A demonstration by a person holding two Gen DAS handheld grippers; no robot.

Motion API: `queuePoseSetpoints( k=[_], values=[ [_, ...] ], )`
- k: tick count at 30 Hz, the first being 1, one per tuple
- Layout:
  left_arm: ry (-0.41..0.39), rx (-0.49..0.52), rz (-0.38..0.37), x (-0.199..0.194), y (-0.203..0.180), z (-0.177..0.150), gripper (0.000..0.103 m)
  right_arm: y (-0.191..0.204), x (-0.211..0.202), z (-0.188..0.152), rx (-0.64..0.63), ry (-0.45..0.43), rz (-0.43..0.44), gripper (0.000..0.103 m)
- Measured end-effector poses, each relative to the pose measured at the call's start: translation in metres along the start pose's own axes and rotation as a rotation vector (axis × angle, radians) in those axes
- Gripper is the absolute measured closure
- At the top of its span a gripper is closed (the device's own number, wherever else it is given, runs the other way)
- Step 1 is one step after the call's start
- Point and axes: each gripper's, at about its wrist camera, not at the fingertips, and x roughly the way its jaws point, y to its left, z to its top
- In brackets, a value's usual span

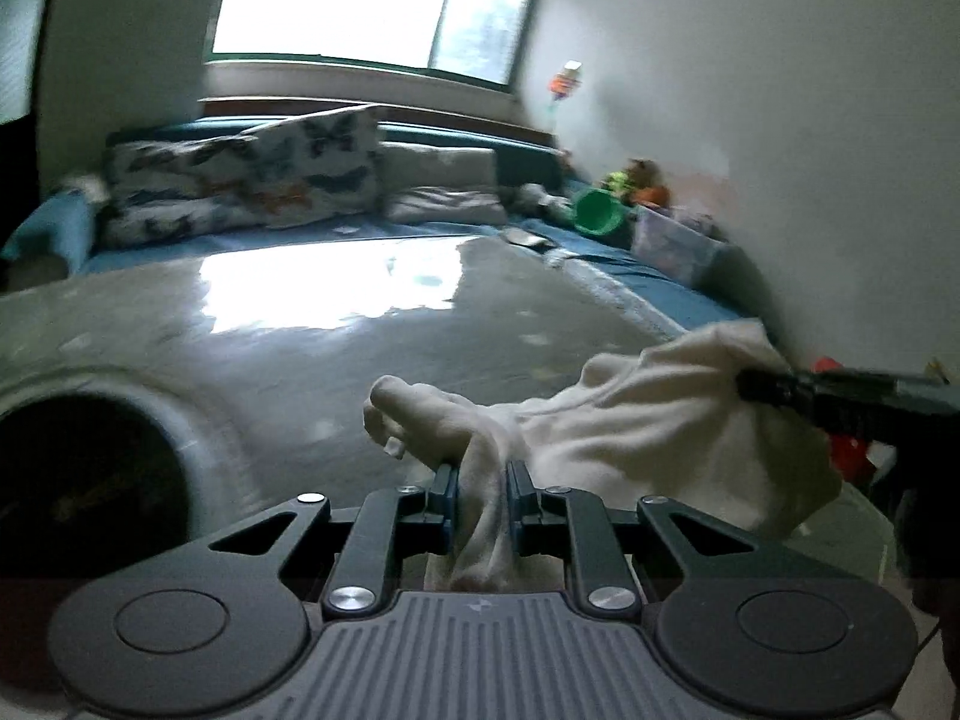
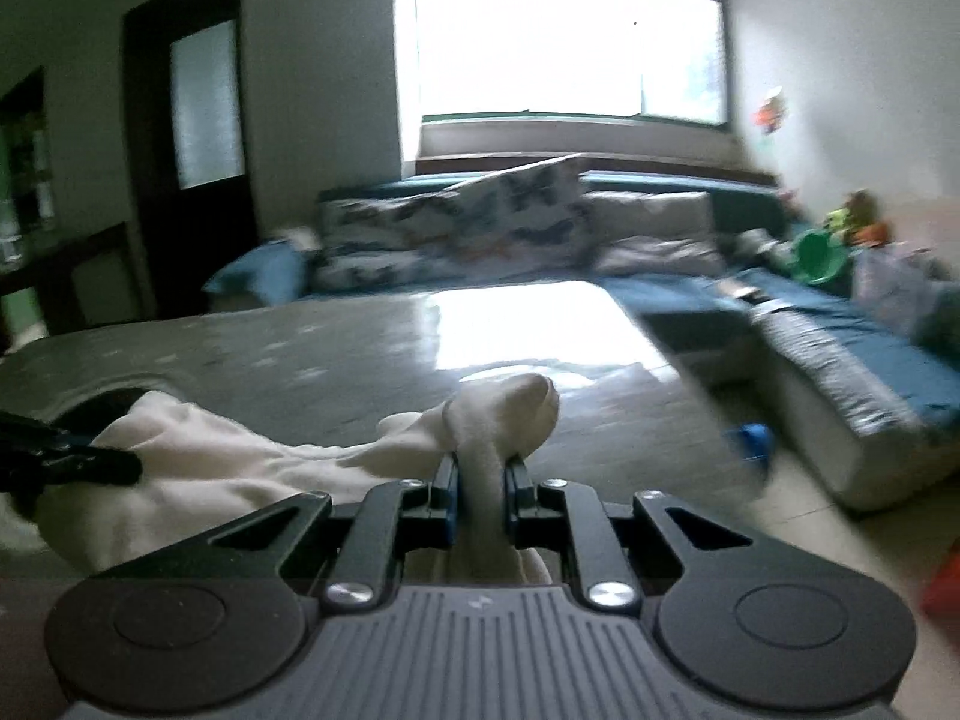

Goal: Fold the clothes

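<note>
Cloth bunched between both tools: your left gripper (image 1: 483, 471) pinched the white garment (image 1: 648, 426), which stretched rightward from it to your right gripper (image 2: 483, 468), also clamped on a fold, all lifted over the grey table (image 1: 300, 330).

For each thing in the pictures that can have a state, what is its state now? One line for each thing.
left gripper: shut on the white garment.
right gripper: shut on the white garment.
white garment: unfolded, bunched, held at two ends and stretched between the grippers above the table.
table: glossy, bare where visible.
door: closed.
green bucket: lying on its side on the sofa.
</note>
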Motion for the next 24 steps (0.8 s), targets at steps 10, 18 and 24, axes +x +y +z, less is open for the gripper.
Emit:
queuePoseSetpoints(
  k=[10, 18, 24],
  values=[
    [0.119, 0.083, 0.018, 0.057, -0.031, -0.012, 0.075, -0.037, 0.020, -0.034, -0.006, 0.060, -0.230, 0.082],
    [0.131, 0.050, 0.059, 0.041, -0.008, -0.023, 0.073, -0.008, 0.023, -0.045, -0.013, 0.066, -0.123, 0.064],
    [0.153, 0.057, 0.123, 0.021, 0.007, -0.033, 0.055, 0.020, 0.037, -0.058, -0.045, 0.128, -0.068, 0.055]
  ],
)
